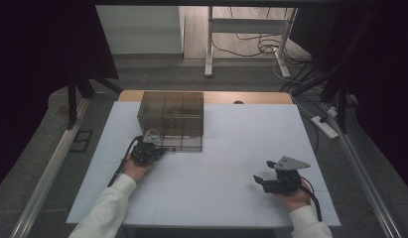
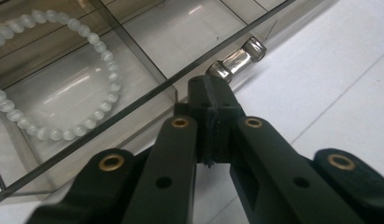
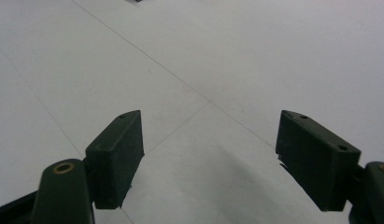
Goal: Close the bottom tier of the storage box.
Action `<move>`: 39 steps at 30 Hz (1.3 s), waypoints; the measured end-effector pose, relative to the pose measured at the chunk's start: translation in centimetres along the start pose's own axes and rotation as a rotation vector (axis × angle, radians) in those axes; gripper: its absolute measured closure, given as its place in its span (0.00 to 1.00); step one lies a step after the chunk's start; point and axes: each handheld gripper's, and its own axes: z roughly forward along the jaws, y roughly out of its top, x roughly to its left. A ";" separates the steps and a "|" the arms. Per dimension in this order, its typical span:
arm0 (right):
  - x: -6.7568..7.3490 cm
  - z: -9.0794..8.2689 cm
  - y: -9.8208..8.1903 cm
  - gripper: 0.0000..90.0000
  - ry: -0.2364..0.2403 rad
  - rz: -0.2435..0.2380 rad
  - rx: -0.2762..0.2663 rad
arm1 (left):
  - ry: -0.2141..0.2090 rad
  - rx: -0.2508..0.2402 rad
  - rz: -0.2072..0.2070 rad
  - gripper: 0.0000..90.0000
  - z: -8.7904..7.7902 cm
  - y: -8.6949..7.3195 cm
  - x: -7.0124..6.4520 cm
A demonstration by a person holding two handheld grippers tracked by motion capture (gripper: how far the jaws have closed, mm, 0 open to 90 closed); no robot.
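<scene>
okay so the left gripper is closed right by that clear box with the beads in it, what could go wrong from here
1. The left gripper, shut, sits against the front edge of the smoky clear box; pushing could slide the box across the table.
2. The small glass handle lies just past the tips; a grab may slip off it.
3. A jolt could shift the bead bracelet inside.
</scene>
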 end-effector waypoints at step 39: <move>-0.1 0.0 0.0 0.26 -0.002 0.005 0.000 | 0.046 -0.027 -0.045 0.99 2.0 1.7 2.0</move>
